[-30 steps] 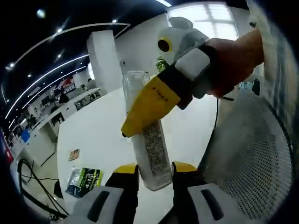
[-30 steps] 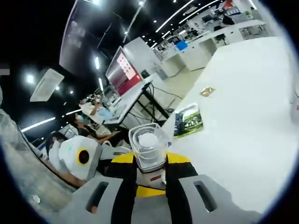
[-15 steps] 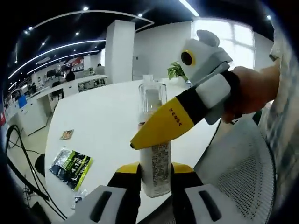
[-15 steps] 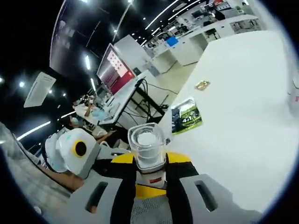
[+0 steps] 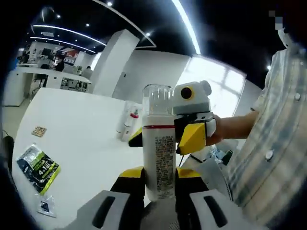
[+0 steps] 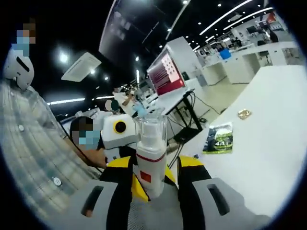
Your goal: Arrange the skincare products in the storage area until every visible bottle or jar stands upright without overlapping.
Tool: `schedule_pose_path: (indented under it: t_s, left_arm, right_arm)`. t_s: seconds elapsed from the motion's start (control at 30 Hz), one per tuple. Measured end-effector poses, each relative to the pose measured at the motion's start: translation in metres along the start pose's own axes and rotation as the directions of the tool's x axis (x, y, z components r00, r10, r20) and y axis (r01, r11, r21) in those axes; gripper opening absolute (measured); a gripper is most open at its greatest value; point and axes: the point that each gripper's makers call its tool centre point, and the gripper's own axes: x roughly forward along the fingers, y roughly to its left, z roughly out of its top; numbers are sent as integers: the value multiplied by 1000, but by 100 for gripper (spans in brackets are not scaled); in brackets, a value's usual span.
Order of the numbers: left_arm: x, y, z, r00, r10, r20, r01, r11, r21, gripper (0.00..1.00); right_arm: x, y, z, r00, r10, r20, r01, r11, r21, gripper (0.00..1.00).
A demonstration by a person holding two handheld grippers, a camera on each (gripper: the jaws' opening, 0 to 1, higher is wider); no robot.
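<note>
Flanking bottle (image 5: 159,143): packets (image 5: 37,165), bottles (image 5: 127,125)

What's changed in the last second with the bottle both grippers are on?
The right gripper has slid from across the front of the white bottle to its far side, and the bottle now stands straighter between the left gripper jaws instead of leaning. Both views swung with the hands. Unchanged: both grippers remain shut on the bottle, and the green packet lies on the white table.
</note>
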Motion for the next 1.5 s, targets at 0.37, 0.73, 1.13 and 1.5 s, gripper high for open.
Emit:
schedule_pose_path:
  t_s: [0.37,0.73,1.13,1.5]
  left_arm:
    - [4,4,-5,1000,-1,-23,2,1000,18,24]
    - [11,43,-39,939,298,-170,-236,920,313,24]
    - [11,72,-71,831,482,-279,-275,791,547,26]
    - [6,79,-75,808,511,-294,-287,776,561,26]
  right_arm:
    - [7,-9,-8,997,-66,-32,69,993,93,21]
    - [-35,-63,10,933,-341,118,329,938,111,21]
    - [-101,-98,-13,794,-598,109,604,796,-32,22]
    - [-166,-118,-24,669,-731,131,742,668,-59,22]
